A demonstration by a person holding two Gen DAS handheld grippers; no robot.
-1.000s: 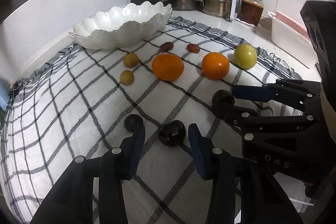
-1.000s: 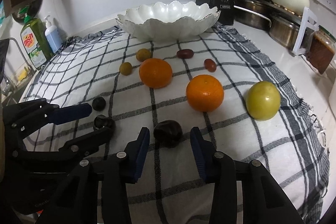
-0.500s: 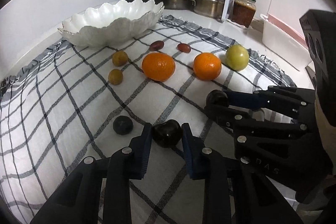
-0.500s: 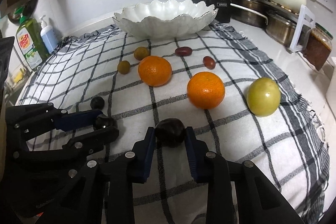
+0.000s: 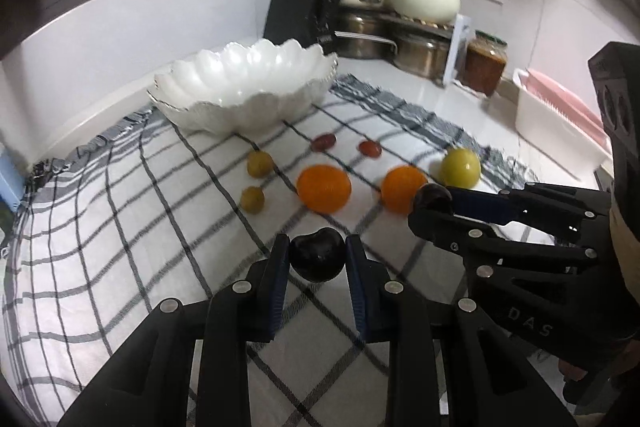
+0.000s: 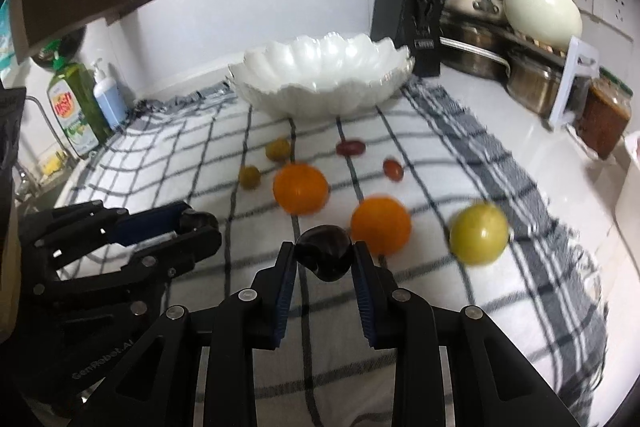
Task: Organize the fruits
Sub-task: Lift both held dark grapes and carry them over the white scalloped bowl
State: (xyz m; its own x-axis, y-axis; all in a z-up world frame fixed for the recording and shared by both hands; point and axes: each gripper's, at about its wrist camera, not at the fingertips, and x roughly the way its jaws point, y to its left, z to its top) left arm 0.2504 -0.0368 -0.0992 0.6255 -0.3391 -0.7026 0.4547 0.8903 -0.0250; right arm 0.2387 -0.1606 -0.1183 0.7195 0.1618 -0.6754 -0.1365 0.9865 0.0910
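Dark plums are held in both grippers. The left gripper is clamped on one dark plum, its blue pads pressed against both sides; the right gripper grips a second dark plum the same way. A second ago both sets of fingers stood spread around plums resting on the checked cloth; they have since closed, and both plums now sit raised off the cloth, well short of the white scalloped bowl. The bowl holds no visible fruit. In front of the bowl, on the cloth, lie two red dates, two small yellow-green fruits, two oranges and a green apple, placed as before. The third small dark fruit seen earlier is no longer in view.
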